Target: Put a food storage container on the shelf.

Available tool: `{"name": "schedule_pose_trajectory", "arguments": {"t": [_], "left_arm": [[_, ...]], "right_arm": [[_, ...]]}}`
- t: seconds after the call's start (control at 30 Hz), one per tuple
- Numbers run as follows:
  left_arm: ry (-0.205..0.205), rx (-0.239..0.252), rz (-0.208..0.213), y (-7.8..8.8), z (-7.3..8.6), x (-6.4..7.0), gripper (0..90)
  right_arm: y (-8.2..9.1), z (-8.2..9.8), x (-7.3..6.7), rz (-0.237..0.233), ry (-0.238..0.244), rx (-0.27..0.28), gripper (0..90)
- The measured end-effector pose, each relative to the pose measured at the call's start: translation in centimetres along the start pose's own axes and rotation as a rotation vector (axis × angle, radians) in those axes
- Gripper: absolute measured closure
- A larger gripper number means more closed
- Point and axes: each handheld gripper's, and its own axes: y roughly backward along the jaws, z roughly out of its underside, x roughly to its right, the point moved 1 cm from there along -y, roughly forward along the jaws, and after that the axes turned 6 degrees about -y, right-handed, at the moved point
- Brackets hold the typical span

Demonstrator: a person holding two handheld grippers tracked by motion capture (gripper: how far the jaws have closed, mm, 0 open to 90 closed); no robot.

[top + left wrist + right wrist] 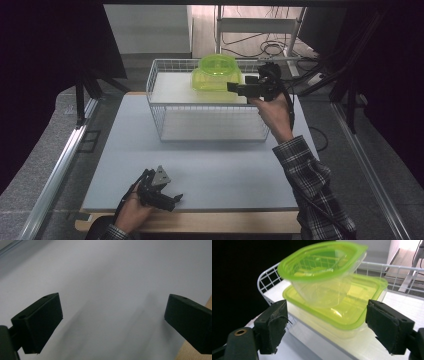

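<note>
Green-lidded containers (329, 290) stacked before open right gripper (325, 327)

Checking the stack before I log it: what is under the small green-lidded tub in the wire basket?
A larger green-lidded box sits under the small tub, inside the wire basket. The tub covers the middle of its lid.

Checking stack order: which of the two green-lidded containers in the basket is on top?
The smaller rounded container; it sits tilted on the flat lid of the wider square container.

dim room, dark edges, slight blur
</note>
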Motion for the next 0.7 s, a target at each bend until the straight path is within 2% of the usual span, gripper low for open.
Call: {"name": "schedule_pose_trajectory", "arguments": {"t": [0.7], "left_arm": [[-0.002,0.002,-0.001,-0.1,0.0,0.1,1.4]], "right_arm": [[0.1,5.5,-0.3,-0.027,0.082,-0.066,9.8]]}}
